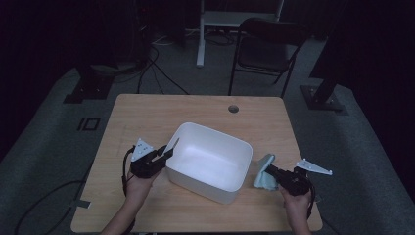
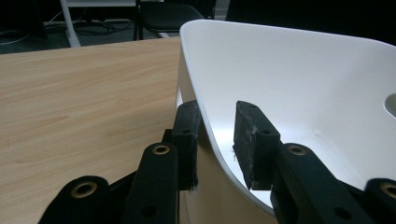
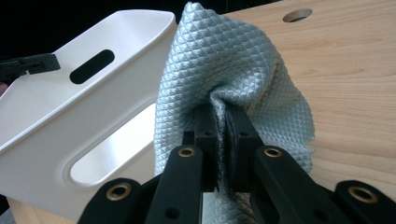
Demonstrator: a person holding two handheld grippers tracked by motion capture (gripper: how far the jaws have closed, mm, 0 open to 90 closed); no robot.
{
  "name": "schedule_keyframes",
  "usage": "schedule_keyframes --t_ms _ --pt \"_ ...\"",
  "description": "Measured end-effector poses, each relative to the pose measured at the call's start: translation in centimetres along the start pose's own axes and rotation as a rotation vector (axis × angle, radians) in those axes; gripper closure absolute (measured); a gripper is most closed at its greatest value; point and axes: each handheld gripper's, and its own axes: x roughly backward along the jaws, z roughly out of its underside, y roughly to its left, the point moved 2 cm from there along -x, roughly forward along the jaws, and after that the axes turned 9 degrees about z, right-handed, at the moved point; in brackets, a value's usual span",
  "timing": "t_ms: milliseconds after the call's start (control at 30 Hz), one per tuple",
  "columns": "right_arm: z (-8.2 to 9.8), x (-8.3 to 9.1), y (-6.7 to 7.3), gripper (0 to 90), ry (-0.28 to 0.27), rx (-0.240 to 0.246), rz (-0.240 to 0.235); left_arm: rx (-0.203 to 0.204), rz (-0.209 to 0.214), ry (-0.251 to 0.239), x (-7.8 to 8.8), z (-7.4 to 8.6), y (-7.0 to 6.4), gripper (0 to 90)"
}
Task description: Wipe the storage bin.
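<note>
Pale blue quilted cloth [image 3: 233, 74] is bunching between our right gripper's [image 3: 223, 119] closed jaws, hanging just beside the white tub [image 1: 210, 161] on the bench [image 1: 147, 117]. We are straddling the tub's rim with our left gripper [image 2: 217, 126], its jaws parted, one outside the wall and one inside, not pressing.

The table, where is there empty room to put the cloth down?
The table is bare along the far edge, between the white tub and the round hole, and along the near edge between the two forearms. It is crowded beside the tub, where the left gripper and the right gripper with the cloth sit.
</note>
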Motion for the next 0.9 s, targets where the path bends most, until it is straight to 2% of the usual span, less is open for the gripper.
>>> schedule_keyframes --t_ms 67,233,300,433,567,667,833,900 --pt "0.1 0.0 0.0 85.0 0.001 0.0 -0.003 -0.009 0.005 0.006 0.3 0.2 -0.4 69.2" --pt "0.1 0.2 0.1 85.0 0.003 0.002 -0.006 0.018 0.037 0.013 1.3 0.7 -1.2 65.4" --pt "0.1 0.2 0.1 85.0 0.004 0.0 -0.006 0.012 0.042 0.02 1.7 0.9 -1.5 62.2" --pt "0.1 0.3 0.2 85.0 0.004 -0.001 -0.008 0.016 0.055 0.003 2.3 0.6 -1.6 56.7" --pt "0.1 0.4 0.2 85.0 0.0 0.001 -0.011 0.014 0.069 -0.019 3.1 -0.2 -0.9 56.6" --pt "0.2 0.5 0.3 85.0 -0.002 0.001 -0.014 0.005 0.119 -0.043 3.2 -1.0 -0.1 53.5" --pt "0.2 0.8 0.3 85.0 -0.006 0.006 -0.015 -0.026 0.18 -0.074 2.6 -2.6 1.8 53.5" --pt "0.2 0.9 0.3 85.0 -0.005 0.006 -0.016 -0.049 0.179 -0.067 1.9 -3.4 2.7 53.5"
